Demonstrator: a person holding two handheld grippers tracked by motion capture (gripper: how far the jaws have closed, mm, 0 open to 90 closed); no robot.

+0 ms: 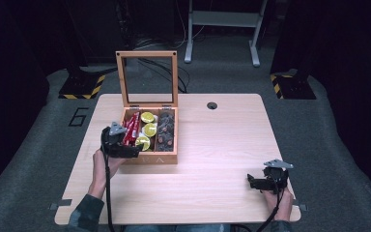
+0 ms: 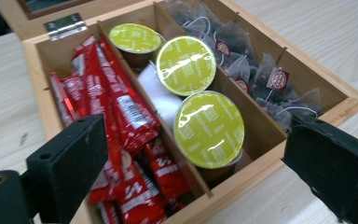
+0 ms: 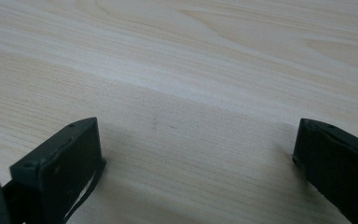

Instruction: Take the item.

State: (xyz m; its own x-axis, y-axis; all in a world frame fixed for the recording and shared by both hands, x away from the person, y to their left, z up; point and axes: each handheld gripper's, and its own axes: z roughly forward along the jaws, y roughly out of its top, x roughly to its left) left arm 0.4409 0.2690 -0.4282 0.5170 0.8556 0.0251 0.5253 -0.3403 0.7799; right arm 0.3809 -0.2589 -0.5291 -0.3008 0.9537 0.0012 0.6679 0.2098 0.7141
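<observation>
Left gripper (image 2: 196,158) hovers wide apart over the open wooden compartment box (image 2: 340,100): red sachets (image 2: 121,116), green-lidded capsules (image 2: 208,128), grey tea bags (image 2: 270,81), nothing lifted yet. Right gripper (image 3: 196,163), equally spread and empty, idles on the pale wooden table (image 3: 191,56).

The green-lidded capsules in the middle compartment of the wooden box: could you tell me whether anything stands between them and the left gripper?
Nothing visible does. The box's lid stands upright at the back, and the left gripper hovers open above the front of the box, the nearest capsule between its jaws in its own view. Red sachets and tea bags lie in the side compartments.
</observation>
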